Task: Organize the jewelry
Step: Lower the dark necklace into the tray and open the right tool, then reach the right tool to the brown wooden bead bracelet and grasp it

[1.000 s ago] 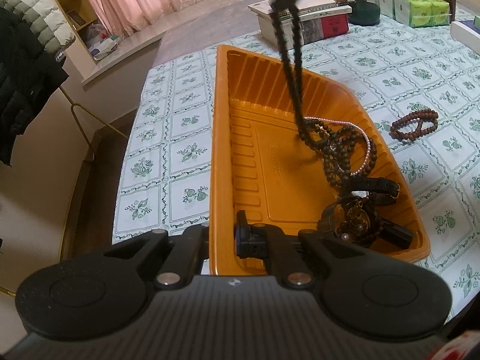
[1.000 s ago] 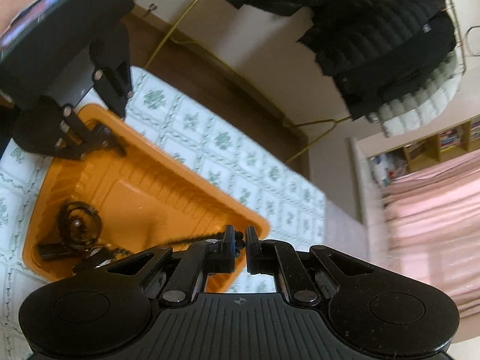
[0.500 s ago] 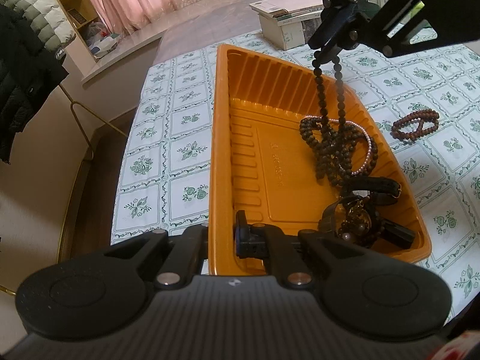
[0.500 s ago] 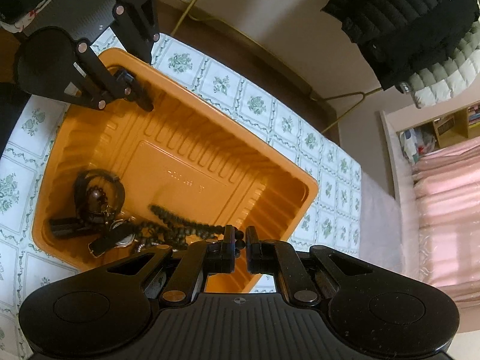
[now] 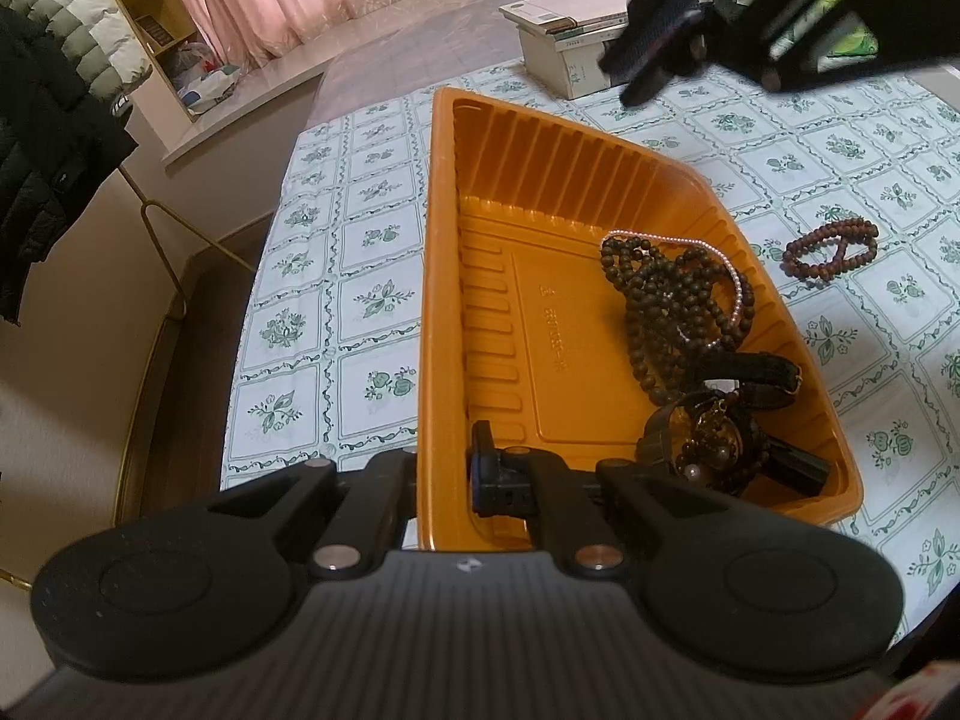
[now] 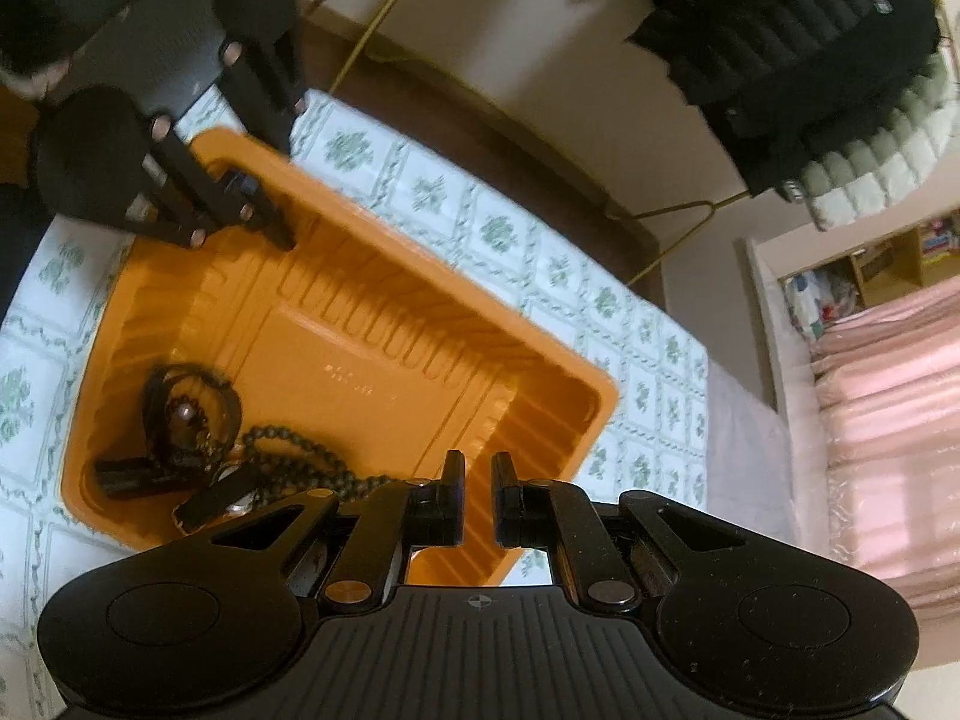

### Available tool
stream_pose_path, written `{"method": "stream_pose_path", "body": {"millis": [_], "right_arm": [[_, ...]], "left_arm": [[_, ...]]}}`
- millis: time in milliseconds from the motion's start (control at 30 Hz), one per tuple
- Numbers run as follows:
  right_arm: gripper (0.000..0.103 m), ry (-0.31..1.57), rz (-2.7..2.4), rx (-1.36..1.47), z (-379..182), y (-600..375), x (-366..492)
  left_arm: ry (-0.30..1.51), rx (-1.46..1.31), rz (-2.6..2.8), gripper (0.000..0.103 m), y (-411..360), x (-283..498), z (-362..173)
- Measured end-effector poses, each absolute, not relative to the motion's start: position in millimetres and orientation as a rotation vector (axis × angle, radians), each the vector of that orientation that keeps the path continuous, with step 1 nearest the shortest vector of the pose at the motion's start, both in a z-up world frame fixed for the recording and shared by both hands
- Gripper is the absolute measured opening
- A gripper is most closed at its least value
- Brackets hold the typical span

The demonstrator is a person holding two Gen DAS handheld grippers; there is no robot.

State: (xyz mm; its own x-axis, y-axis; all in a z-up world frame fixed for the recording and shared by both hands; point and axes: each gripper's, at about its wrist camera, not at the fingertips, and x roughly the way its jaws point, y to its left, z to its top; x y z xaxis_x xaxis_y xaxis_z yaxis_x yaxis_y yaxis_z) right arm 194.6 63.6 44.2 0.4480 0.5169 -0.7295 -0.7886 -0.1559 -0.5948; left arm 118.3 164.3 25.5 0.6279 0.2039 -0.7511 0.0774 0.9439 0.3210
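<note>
The orange tray (image 5: 480,276) is the landmark: it has ribbed walls and stands on the flowered tablecloth (image 5: 360,240). The left gripper (image 5: 444,468) is pinched shut on the tray's near rim. In the tray's right side lies a heap of dark wooden beads (image 5: 666,312) with a thin pink bead strand (image 5: 729,270). A reddish-brown bracelet (image 5: 831,249) lies just right of the tray. The right gripper (image 6: 478,501) hovers above the tray, fingers almost together, holding nothing.
</note>
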Motion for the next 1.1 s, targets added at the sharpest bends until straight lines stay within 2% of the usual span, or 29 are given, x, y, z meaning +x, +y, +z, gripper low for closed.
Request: {"method": "stream_pose_path", "body": {"millis": [233,467,567,633,667,833,1100], "right_arm": [[0.007,0.277,1.050,-1.073,72,27,196],[0.008,0.448,0.838,-0.746,62,-50,205],[0.016,0.564,0.762,-0.542,44,-97,208],[0.037,0.641,0.689,-0.406,27,-127,207],[0.039,0.672,0.647,-0.345,17,-142,205],[0.040,0.768,0.533,-0.174,-20,-186,189],[0.040,0.758,0.524,-0.171,-43,-187,180]], "left_arm": [[0.892,0.339,0.076,0.003,164,117,26],[0.890,0.343,0.077,0.003,163,116,28],[0.888,0.347,0.079,0.003,162,115,28],[0.888,0.350,0.080,0.003,161,115,28],[0.888,0.351,0.080,0.003,161,115,28],[0.889,0.363,0.081,0.003,158,114,30],[0.891,0.366,0.082,0.004,156,114,31]]}}
